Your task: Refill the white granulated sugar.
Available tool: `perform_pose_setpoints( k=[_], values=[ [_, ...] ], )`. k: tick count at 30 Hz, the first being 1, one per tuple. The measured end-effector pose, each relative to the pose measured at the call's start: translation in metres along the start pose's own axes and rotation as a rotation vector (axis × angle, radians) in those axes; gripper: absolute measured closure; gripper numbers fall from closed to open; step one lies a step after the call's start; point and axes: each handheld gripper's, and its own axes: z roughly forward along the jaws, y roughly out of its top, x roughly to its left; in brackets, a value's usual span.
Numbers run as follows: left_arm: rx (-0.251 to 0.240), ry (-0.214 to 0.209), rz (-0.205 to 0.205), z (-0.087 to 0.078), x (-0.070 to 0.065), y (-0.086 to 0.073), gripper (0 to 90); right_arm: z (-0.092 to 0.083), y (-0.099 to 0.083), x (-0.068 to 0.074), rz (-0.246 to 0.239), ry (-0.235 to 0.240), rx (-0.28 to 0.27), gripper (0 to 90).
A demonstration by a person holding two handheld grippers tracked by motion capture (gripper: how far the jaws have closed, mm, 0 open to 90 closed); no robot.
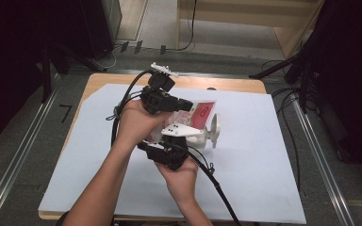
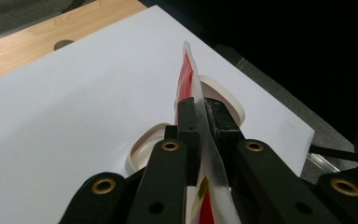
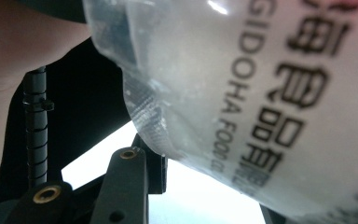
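Lifted in mid-frame of the high view, clear of the white sheet [image 1: 254, 160] covering the wooden table [image 1: 231, 84]: a red and translucent plastic food pouch with black printed lettering [image 1: 202, 113].

Pinched along its flat sealed edge by the left gripper [image 2: 200, 109], jaws closed tight on the thin film. Probably gripped there because the seam gives a firm hold and keeps the pouch upright and edge-on.

Met from the lower side by the right gripper [image 1: 188, 139], jaws partly apart, with the bulging body of the pouch lying against the one pad in sight in the right gripper view. Cannot tell whether actually squeezed or merely steadied.

Just under and behind the pouch, a cream round-rimmed dish [image 2: 230, 100]. Seemingly held above it to open or empty.
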Motion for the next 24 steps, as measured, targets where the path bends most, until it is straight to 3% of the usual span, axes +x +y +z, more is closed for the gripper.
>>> perform_pose_setpoints(
  k=[12, 22, 24],
  values=[
    [0.023, 0.015, 0.003, -0.001, 0.0, 0.005, 86.3, 0.002, 0.004, 0.001, 0.025, 0.018, -0.004, 63.3],
    [0.079, 0.027, 0.035, -0.004, -0.003, 0.014, 86.3, -0.001, 0.009, 0.005, 0.048, 0.047, -0.023, 60.9],
    [0.063, 0.029, 0.024, -0.004, -0.004, 0.013, 86.2, -0.001, 0.009, 0.006, 0.037, 0.05, -0.02, 61.7]
  ],
)
